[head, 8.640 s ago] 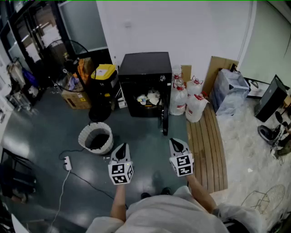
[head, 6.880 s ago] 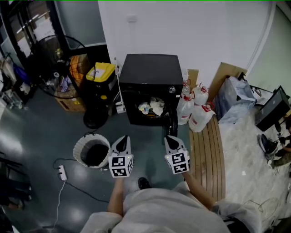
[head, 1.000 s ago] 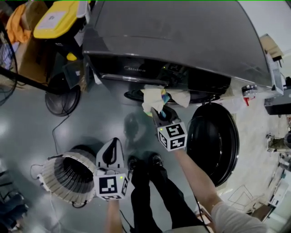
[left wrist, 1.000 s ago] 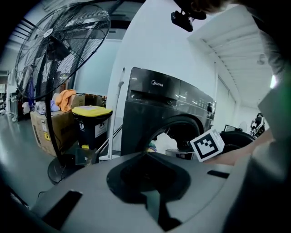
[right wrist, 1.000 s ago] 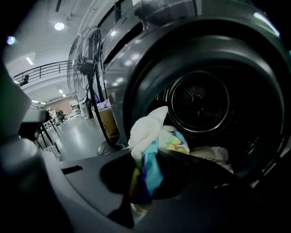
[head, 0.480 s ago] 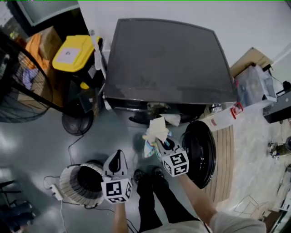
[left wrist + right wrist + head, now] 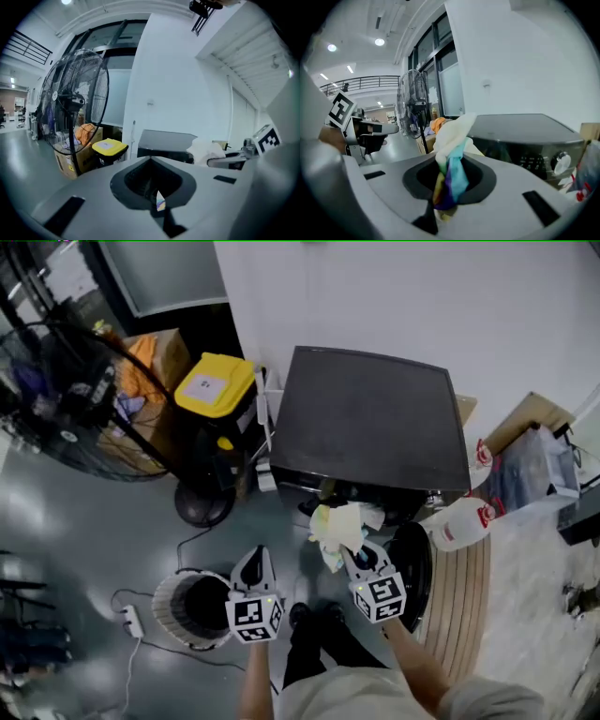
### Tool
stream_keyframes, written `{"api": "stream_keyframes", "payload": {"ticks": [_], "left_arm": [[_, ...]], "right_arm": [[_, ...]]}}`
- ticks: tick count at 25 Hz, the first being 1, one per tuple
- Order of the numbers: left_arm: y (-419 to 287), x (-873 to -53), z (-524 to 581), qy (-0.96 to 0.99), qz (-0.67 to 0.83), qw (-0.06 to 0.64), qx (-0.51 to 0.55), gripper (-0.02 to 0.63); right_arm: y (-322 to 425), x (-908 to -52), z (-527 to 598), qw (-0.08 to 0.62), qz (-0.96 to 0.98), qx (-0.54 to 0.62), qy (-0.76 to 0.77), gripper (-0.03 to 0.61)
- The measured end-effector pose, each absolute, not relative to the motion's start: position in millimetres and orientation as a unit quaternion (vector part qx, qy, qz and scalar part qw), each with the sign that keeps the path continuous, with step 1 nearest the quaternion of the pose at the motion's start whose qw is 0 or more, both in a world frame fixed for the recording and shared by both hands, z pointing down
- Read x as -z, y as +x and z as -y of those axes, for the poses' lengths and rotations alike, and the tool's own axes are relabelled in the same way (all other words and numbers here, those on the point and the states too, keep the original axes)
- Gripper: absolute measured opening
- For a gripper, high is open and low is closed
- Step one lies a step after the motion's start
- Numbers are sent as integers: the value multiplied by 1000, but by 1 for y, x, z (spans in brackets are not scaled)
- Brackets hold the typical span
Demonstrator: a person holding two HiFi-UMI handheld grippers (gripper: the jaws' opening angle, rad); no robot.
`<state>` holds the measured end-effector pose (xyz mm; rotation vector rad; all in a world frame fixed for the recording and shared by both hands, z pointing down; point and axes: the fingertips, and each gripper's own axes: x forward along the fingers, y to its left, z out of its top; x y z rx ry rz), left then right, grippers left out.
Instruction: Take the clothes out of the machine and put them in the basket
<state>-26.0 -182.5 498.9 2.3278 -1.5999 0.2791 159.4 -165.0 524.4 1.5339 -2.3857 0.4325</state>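
moved since a second ago: both grippers risen; cloth, then at the machine's mouth, now drawn clear of it.
- basket (image 7: pixel 169 594): on floor, far left, open top, dark inside.
- left gripper (image 7: pixel 253 561): jaws together, nothing held; by basket's right rim, the nearer of the two.
- cloth (image 7: pixel 339 526): pale bunch with coloured tail, pinched in right gripper (image 7: pixel 357 561), standing out of jaws toward machine (image 7: pixel 370 418).
- bearing for the drop, judged: basket lies left of and below cloth, beyond left gripper.
- door (image 7: pixel 414 568): open, rightmost.
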Motion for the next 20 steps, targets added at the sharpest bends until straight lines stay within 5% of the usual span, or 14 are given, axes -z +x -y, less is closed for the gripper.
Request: {"api": "stream_keyframes", "payload": {"ticks": [20], "left_arm": [[-228, -363, 4, 606, 787, 102, -53, 17]], "right_arm": [[-24, -370, 123, 93, 948, -50, 301, 77]]}}
